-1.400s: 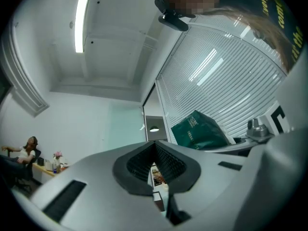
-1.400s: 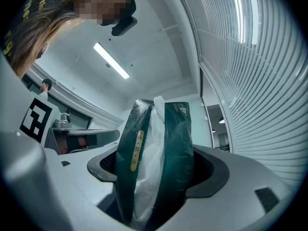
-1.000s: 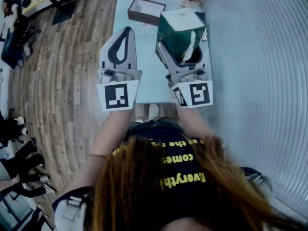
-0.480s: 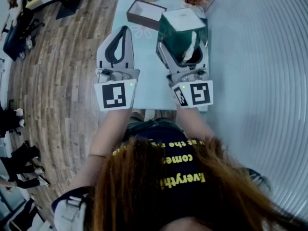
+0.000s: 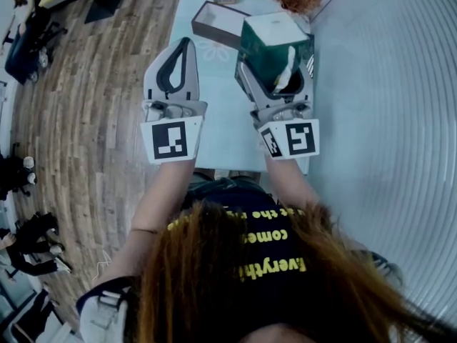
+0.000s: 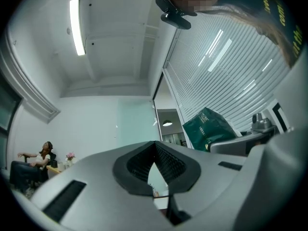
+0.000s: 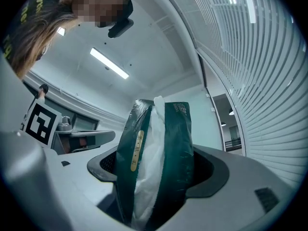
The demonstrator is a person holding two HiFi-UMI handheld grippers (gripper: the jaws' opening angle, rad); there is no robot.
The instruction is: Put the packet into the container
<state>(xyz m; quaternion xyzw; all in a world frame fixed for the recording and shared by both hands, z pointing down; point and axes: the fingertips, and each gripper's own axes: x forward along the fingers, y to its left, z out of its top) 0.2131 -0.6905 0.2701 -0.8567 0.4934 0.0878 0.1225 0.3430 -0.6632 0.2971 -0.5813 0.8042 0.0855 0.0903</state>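
The right gripper [image 7: 156, 177] pinches the green packet [image 7: 175, 143] upright between its jaws, while the left gripper [image 6: 155, 165] is pressed together and empty; the soft, bulky bag may slip free short of the container [image 5: 211, 33] beyond the jaws.

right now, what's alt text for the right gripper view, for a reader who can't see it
A dark green packet with a white inner lining fills the middle, clamped between the grey jaws. Behind it are a pale ceiling with a strip light and slatted blinds on the right.
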